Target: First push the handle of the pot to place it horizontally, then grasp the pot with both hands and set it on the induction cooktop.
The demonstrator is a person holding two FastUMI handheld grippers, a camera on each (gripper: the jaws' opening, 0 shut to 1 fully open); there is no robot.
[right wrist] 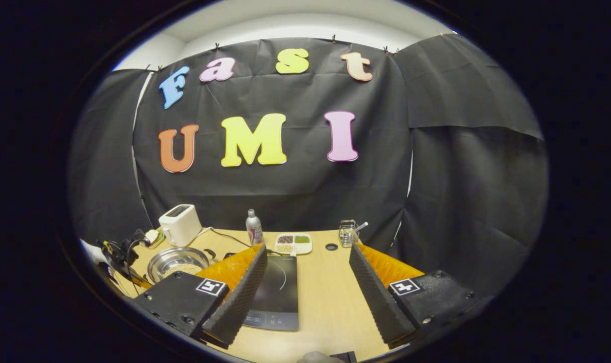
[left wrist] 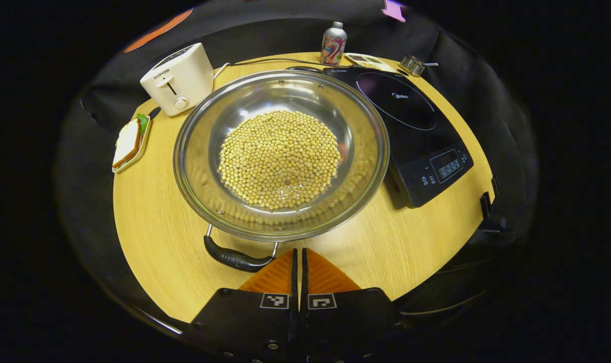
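Closed fingers of the left gripper (left wrist: 299, 262) are seen lowest in the left gripper view, pressed together with nothing between them, their tips just beside the right end of the pot's handle (left wrist: 233, 257). One table (left wrist: 159, 237) is seen, round-edged, with bare wood left open along its near-left rim and in front of the cooktop. One pot (left wrist: 280, 154), wide and shiny, stands at the table's middle with a heap of beans (left wrist: 279, 159) inside; its right rim lies just beside the cooktop, not on it. The handle hangs at the pot's near edge, tilted, with its left end higher. One cooktop (left wrist: 411, 126) lies to the right of the pot, its top bare. One toaster (left wrist: 179, 78) stands at the far-left edge, one sandwich plate (left wrist: 130, 143) near it. One can (left wrist: 333, 44), one divided dish (left wrist: 368, 61) and one small wire rack (left wrist: 413, 64) are lined along the far edge. The right gripper (right wrist: 305, 275) is held wide apart above the table's near right part, with the cooktop (right wrist: 278, 292) seen between its fingers and the pot (right wrist: 178, 262) well off to its left.
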